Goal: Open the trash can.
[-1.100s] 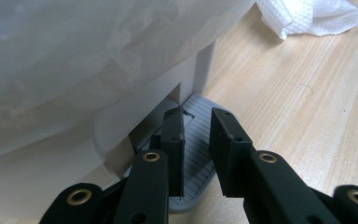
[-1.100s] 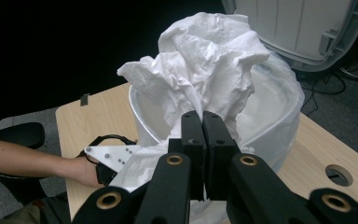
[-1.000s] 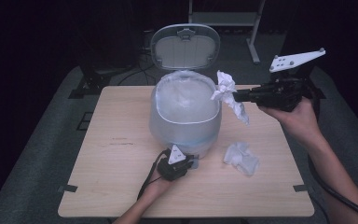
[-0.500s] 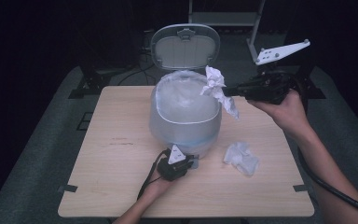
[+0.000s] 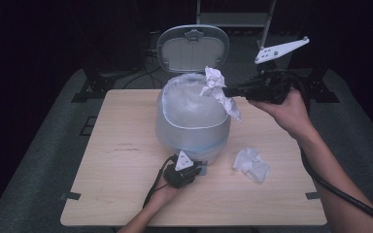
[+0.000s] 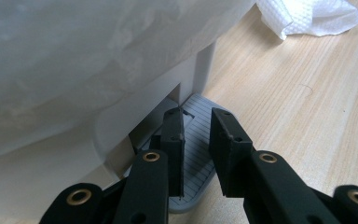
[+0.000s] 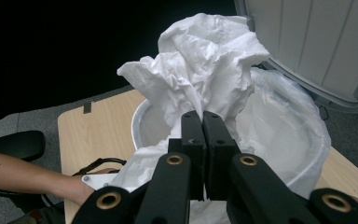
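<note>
The right claw (image 5: 229,90) is pinched tight on a crumpled paper towel (image 5: 218,90), holding it at the far right rim of the pedal bin (image 5: 192,131). In the right gripper view the two black jaws press together on the lower folds of the towel, which bunches above and ahead of them with the bin's mouth just beyond. From the high view, the towel's upper wad hangs over the rim while a long tail droops down outside the bin wall on the right. So the opening lies to the left of the claw as that view shows it, and slightly below; I judge the coming move has to carry the towel further in over the translucent bin liner (image 5: 187,102) before the jaws can let go, or the tail may drag it back over the edge.

The left claw (image 6: 196,122) bears down on the grey ribbed foot pedal (image 6: 200,158) at the near base of the bin. Its jaws are nearly closed with a narrow gap and nothing between them. The lid (image 5: 193,48) stands upright behind the opening, so the pedal looks pressed.

A second crumpled paper towel (image 5: 251,165) lies on the wooden tabletop (image 5: 121,165), just right of the bin's base. It is closer to the right hand (image 5: 286,109) than to the left hand (image 5: 167,194), which is tied up at the pedal.
</note>
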The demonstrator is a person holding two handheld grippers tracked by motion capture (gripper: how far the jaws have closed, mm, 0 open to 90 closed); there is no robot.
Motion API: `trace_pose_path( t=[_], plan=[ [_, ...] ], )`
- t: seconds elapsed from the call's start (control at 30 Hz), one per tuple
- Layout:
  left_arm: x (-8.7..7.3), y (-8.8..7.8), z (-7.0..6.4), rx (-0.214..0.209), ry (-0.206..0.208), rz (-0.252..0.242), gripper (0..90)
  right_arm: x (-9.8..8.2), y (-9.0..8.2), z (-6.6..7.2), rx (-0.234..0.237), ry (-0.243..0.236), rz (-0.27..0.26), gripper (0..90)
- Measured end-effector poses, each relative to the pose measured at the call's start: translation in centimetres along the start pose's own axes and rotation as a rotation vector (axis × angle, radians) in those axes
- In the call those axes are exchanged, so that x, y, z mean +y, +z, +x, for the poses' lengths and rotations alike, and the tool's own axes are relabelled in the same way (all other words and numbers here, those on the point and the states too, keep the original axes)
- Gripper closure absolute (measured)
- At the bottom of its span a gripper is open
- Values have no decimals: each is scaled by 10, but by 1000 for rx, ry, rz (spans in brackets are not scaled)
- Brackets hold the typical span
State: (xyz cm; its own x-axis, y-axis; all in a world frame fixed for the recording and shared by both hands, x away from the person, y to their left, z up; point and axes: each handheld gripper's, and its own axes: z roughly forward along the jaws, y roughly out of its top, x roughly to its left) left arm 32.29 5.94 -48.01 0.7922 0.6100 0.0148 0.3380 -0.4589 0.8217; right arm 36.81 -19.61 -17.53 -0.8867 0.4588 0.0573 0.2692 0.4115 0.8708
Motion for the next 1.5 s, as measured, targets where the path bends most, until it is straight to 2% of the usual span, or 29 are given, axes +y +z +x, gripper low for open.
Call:
trace_pose_path(
  t=[0.87,1.5],
  plan=[
    [0,0,0,-2,-3,0,753,18,38,-1,25,-10,26,881],
    [0,0,0,-2,-3,-3,754,18,62,-9,24,7,44,880]
  ],
)
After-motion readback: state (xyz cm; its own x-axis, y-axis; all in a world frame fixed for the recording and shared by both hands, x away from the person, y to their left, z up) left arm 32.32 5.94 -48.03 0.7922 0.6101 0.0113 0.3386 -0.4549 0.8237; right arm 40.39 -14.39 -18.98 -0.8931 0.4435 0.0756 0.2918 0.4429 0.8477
